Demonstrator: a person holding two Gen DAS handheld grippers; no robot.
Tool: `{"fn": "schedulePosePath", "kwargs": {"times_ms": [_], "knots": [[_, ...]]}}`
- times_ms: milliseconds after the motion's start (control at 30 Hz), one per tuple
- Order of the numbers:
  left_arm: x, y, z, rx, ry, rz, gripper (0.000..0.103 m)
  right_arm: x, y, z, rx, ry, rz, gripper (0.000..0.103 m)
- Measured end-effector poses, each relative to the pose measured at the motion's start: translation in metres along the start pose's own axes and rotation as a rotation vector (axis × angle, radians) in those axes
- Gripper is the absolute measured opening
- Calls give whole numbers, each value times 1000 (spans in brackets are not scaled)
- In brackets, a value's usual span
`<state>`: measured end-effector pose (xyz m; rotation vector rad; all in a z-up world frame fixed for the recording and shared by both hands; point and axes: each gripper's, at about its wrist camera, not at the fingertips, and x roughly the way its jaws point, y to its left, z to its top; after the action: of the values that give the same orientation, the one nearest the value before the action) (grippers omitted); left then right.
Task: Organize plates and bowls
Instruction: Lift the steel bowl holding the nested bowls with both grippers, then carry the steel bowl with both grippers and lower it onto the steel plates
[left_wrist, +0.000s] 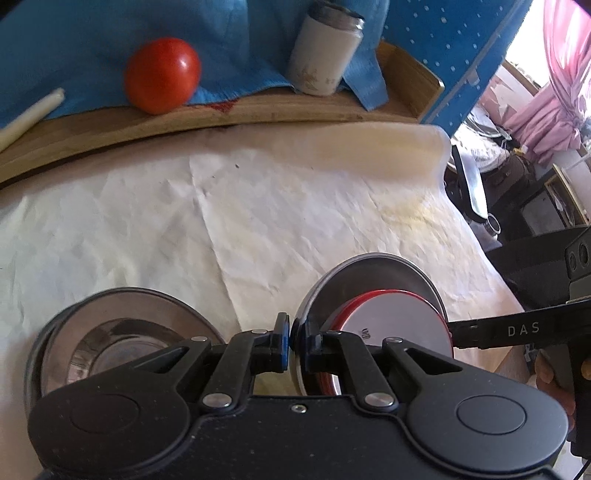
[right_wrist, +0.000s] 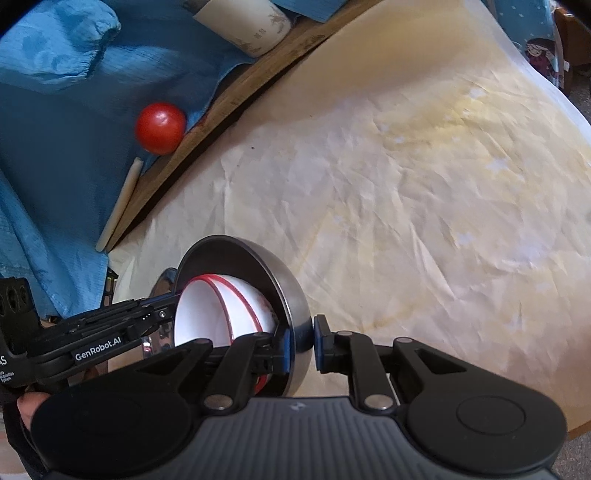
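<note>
A steel bowl (left_wrist: 373, 273) is held tilted above the white paper, with red-rimmed white bowls (left_wrist: 397, 326) nested inside it. My left gripper (left_wrist: 295, 341) is shut on the steel bowl's rim. My right gripper (right_wrist: 301, 341) grips the opposite wall of the same steel bowl (right_wrist: 288, 291), one finger inside, one outside; the red-rimmed white bowls (right_wrist: 218, 314) show inside. The right gripper's fingers (left_wrist: 495, 330) reach in from the right in the left wrist view. A second steel bowl (left_wrist: 110, 339) sits on the paper at the left.
A red tomato (left_wrist: 162, 74), a white jar (left_wrist: 325, 55) and a white stick (left_wrist: 29, 118) lie on blue cloth (left_wrist: 74, 44) behind a wooden board edge (left_wrist: 221, 118). Crumpled white paper (right_wrist: 406, 203) covers the table. The table's right edge drops off to room clutter.
</note>
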<state>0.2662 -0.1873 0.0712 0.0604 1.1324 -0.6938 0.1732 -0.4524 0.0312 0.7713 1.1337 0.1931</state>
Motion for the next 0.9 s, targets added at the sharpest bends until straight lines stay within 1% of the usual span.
{"fn": "schedulePosePath", "kwargs": {"times_ms": [233,533,733,900], "knots": [[-23,19,4,-38,-38,40,6,11,29,11,-45,32,21,16],[-49,58,1,-111,-86,91,11,44,75,21,-112,112,35,16],[-49,83,-4,-164,-90,102,12,64,92,24,-134,146,26,16],[-50,95,-4,-187,-99,106,13,72,102,25,-151,161,23,16]]}}
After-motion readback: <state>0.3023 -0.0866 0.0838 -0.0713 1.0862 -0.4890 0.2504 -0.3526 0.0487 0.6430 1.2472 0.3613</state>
